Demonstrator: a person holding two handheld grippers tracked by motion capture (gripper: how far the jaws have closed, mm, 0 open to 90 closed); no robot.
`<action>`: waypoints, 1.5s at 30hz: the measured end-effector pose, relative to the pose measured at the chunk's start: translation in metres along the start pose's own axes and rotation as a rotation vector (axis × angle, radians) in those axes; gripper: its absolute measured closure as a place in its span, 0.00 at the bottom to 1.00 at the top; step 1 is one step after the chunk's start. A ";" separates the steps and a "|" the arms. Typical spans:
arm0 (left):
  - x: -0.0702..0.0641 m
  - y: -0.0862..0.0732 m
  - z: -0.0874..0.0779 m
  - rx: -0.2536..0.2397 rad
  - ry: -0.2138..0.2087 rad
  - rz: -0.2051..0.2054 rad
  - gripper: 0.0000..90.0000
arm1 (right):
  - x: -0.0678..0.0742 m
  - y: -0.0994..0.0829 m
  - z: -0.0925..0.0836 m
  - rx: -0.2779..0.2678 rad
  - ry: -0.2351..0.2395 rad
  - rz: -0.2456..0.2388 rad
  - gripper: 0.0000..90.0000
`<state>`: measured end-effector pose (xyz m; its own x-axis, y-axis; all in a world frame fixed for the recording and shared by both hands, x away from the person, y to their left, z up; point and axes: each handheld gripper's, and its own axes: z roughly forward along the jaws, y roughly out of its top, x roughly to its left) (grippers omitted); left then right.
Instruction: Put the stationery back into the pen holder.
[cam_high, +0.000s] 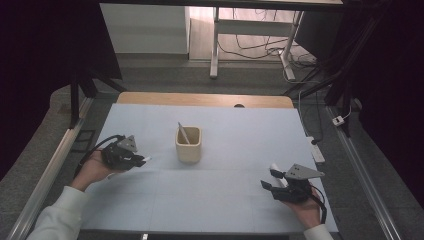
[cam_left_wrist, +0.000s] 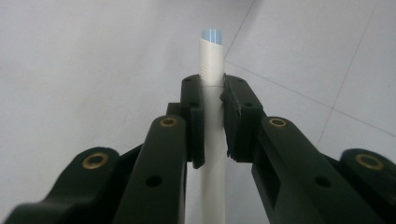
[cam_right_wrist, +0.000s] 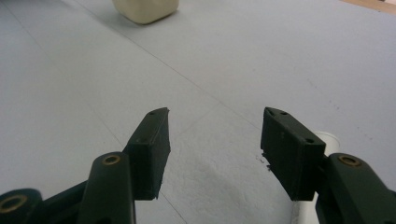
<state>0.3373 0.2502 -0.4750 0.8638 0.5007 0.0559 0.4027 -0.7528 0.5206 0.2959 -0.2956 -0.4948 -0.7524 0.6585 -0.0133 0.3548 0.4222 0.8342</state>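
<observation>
We note a white pen (cam_left_wrist: 212, 116) clamped between the pads (cam_left_wrist: 196, 121) of the left gripper (cam_left_wrist: 212, 93), jaws closed tight on its barrel; the barrel runs up the middle of the left gripper view and its pale blue tip pokes out beyond the jaw ends, above the blue-grey mat (cam_left_wrist: 70, 70). In the high view we see the left gripper (cam_high: 141, 160) held in the left hand (cam_high: 95, 170) at the left side of the mat (cam_high: 225, 200), low over it, with the pen's (cam_high: 146, 159) pale end just showing past the jaws, pointing toward the cup. The cream cup (cam_high: 188, 145) stands upright near the mat's centre, just right of the left gripper and apart from it; a second thin stick (cam_high: 183, 133) leans inside it, its top rising above the rim toward the far left. In the right gripper view the cup's (cam_right_wrist: 145, 10) base sits at the top edge, well away from the jaws. The right gripper (cam_high: 270, 180) rests in the right hand (cam_high: 305, 205) at the near right of the mat, well apart from the cup. Its jaws stand partly open with nothing between them; we see bare mat (cam_right_wrist: 210, 70) in the gap of the right gripper (cam_right_wrist: 215, 116). A white cylinder (cam_right_wrist: 324, 138) lies just beside the outer face of its right-hand jaw, outside the grip; we cannot tell if it touches. In the high view it (cam_high: 276, 171) lies on the mat by the gripper. A white sleeve (cam_high: 55, 215) covers the left forearm.
</observation>
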 end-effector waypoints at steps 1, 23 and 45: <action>0.000 0.000 -0.001 -0.008 0.002 -0.001 0.86 | 0.000 0.000 0.000 0.000 0.000 0.000 0.47; 0.002 0.004 -0.020 -0.157 0.075 -0.127 0.86 | -0.001 -0.001 0.000 -0.001 0.002 0.004 0.46; 0.000 0.010 -0.036 -0.300 0.118 -0.165 0.86 | -0.001 -0.001 -0.001 -0.004 -0.003 0.005 0.46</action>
<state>0.3301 0.2579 -0.4389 0.7468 0.6639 0.0388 0.4120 -0.5077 0.7566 0.2964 -0.2970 -0.4949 -0.7491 0.6624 -0.0106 0.3565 0.4164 0.8364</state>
